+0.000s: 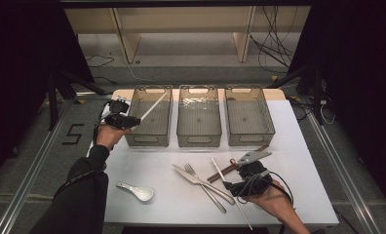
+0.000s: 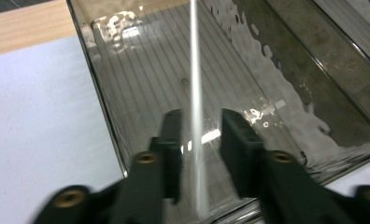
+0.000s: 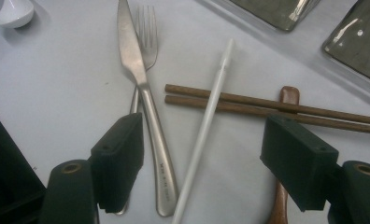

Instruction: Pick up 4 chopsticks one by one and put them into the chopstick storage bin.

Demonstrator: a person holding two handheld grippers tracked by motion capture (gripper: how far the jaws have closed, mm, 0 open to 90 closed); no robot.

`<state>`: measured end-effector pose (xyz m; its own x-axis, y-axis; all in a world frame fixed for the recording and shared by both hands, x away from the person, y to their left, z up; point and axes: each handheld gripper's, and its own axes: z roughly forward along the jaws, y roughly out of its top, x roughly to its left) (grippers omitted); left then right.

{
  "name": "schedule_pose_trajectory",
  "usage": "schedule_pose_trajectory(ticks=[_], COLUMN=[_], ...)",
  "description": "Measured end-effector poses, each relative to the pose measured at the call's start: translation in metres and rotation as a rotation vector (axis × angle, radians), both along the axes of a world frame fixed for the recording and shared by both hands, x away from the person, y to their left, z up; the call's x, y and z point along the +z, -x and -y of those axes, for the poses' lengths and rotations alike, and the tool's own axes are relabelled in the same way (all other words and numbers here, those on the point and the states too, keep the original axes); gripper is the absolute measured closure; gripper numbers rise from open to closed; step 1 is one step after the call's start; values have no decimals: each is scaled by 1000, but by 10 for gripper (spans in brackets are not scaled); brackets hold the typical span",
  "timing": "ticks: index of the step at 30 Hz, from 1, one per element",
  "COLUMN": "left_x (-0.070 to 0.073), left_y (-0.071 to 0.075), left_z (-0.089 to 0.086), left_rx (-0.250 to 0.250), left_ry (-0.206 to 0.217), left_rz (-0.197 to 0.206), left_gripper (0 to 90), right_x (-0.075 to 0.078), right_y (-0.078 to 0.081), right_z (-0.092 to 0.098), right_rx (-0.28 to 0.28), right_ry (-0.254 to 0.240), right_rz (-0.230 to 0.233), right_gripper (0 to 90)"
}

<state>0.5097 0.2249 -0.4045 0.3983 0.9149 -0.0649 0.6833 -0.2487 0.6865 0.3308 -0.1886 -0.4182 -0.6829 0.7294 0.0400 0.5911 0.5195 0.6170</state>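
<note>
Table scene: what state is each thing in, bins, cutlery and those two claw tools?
Left gripper: open, jaws apart from the white chopstick between them, over the left bin.
Middle bin: empty.
Right bin: empty.
Right gripper: open, above the table.
Second white chopstick: lying across the brown chopsticks.
Knife: lying over the fork.
Spoon: lying alone.

On the white table point(image 1: 298, 195): middle bin point(image 1: 199, 117) and right bin point(image 1: 249, 117), side by side; white spoon point(image 1: 137, 191) at left; knife point(image 3: 141, 93) overlapping fork point(image 3: 146, 32); brown chopsticks point(image 3: 267, 106) crossed by a white chopstick point(image 3: 206, 126); wooden handle point(image 3: 286, 154) beneath.
</note>
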Motion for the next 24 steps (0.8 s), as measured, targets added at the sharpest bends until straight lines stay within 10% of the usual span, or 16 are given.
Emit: schedule_pose_trajectory(ticks=[9,24], left_x=[22,5], left_y=[41,114], left_z=[5,26], left_rx=[-99,-238], left_ry=[132,207], left_rz=[62,113], left_gripper=[302,187], right_x=[1,-14], right_y=[0,-5], right_z=[-1,-9], right_rx=[2,12], right_ry=[19,143], right_rz=[9,-47], right_gripper=[308,365])
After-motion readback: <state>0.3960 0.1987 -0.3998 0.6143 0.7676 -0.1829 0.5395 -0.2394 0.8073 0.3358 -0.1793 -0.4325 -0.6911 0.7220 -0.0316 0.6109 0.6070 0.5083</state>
